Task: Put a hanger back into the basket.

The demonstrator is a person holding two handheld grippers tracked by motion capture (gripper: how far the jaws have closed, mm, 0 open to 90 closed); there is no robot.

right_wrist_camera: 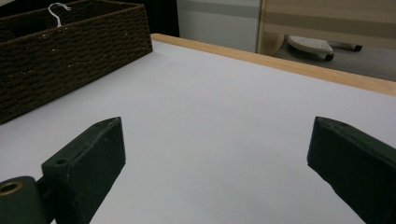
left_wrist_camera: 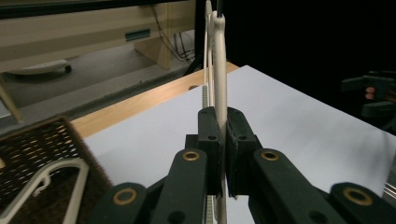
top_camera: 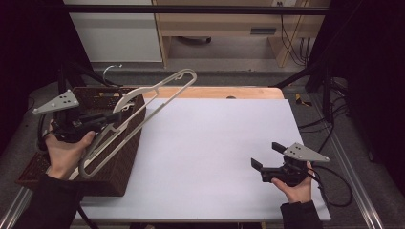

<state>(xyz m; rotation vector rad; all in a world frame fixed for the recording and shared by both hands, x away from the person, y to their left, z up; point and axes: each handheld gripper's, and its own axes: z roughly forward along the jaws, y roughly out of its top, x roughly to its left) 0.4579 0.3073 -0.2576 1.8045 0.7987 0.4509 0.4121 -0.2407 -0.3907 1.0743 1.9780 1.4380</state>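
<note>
In the high view, the left gripper [top_camera: 111, 117] sits at the left of the frame over the dark wicker basket [top_camera: 126, 164], its jaws clamped on a cream plastic hanger [top_camera: 143, 102] that slants from the lower left up toward the upper middle; the right gripper [top_camera: 267, 155] hovers at the lower right above the white table [top_camera: 210, 143], jaws spread wide with nothing between them. In the left gripper view, the jaws pinch the hanger's thin edge at the centre of the frame; a second hanger [left_wrist_camera: 56, 179] lies in the basket at the lower left. In the right gripper view, the two jaws stand far apart at the bottom corners over the bare tabletop; the basket fills the upper left, a metal hook [right_wrist_camera: 57, 13] showing above its rim.
</note>
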